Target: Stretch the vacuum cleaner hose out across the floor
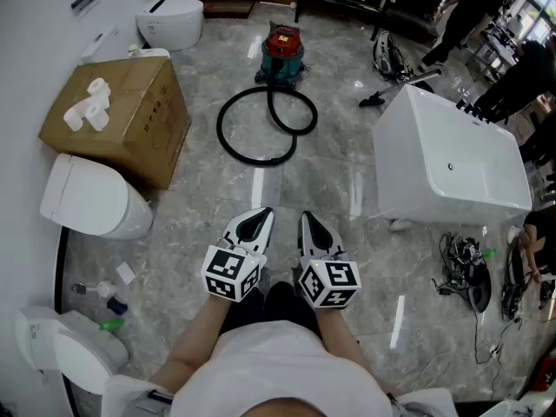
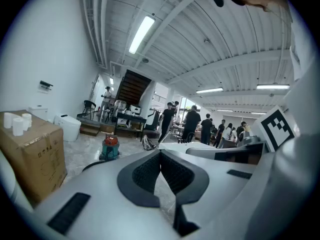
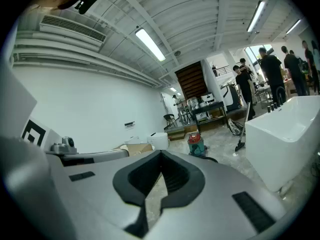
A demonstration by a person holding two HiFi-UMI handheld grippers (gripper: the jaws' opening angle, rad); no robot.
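Black vacuum hose (image 1: pixel 258 127) coiled on floor (image 1: pixel 330 181), upper centre, by red vacuum cleaner (image 1: pixel 282 55), left gripper (image 1: pixel 253 225) and right gripper (image 1: pixel 313 231) lower centre, jaws together, empty, well apart from hose

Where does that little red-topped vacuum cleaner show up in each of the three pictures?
Head view: the vacuum cleaner stands at top centre, on the floor.
Left gripper view: it is left of centre, about mid-height.
Right gripper view: it is right of centre, about mid-height.
Shared landmark: the cardboard box, left of the vacuum cleaner in all three views.
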